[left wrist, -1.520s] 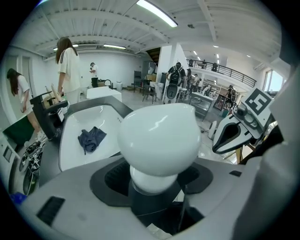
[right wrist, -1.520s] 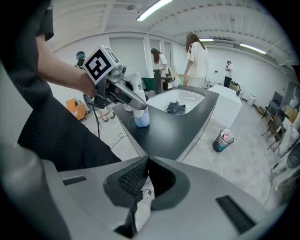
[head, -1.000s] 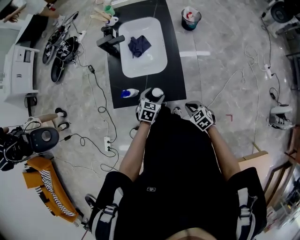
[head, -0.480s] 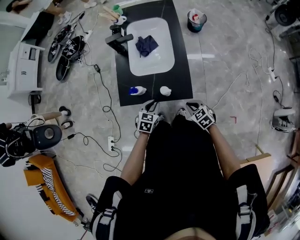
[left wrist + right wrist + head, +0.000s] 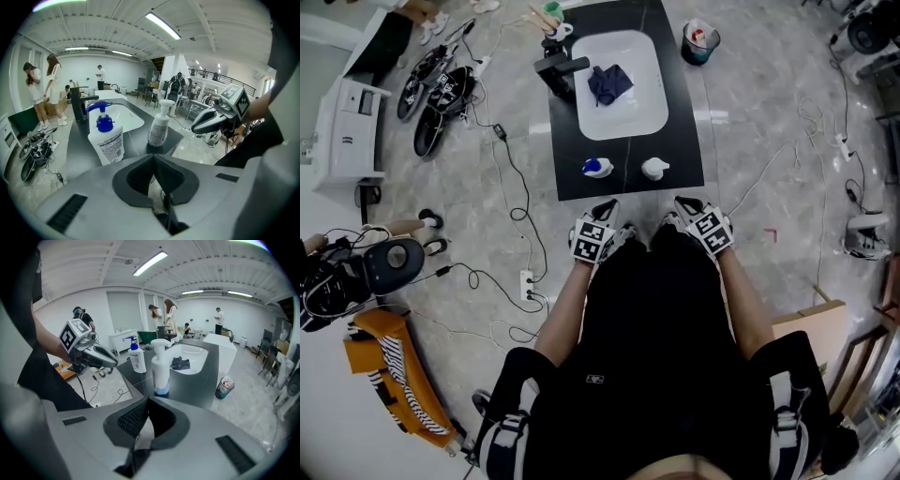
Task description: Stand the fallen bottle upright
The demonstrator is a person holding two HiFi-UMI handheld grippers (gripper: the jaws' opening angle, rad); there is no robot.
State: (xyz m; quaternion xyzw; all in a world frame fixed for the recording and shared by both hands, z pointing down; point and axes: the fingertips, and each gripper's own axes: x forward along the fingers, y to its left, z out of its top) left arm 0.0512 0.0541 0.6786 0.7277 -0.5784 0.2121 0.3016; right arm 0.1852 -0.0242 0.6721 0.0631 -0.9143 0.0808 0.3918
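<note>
Two bottles stand upright near the front edge of the black counter (image 5: 628,183): a white spray bottle (image 5: 654,169) (image 5: 159,127) (image 5: 161,369) and, to its left, a white pump bottle with a blue head (image 5: 596,168) (image 5: 107,140) (image 5: 137,357). My left gripper (image 5: 606,208) (image 5: 153,157) hangs in front of the counter, apart from both bottles. Its jaws have just been closing and are shut with nothing between them. My right gripper (image 5: 683,205) (image 5: 146,401) is beside it, also shut and empty. Each gripper shows in the other's view, the right one (image 5: 220,115) and the left one (image 5: 86,352).
A white sink (image 5: 623,108) with a dark blue cloth (image 5: 610,82) and a black faucet (image 5: 561,73) lies behind the bottles. A bin (image 5: 698,39) stands at the far right of the counter. Cables (image 5: 511,202) and shoes (image 5: 431,94) lie on the floor to the left.
My left gripper was around the white spray bottle; it has let go, drawn back and shut. Both grippers and the person have moved back from the counter.
</note>
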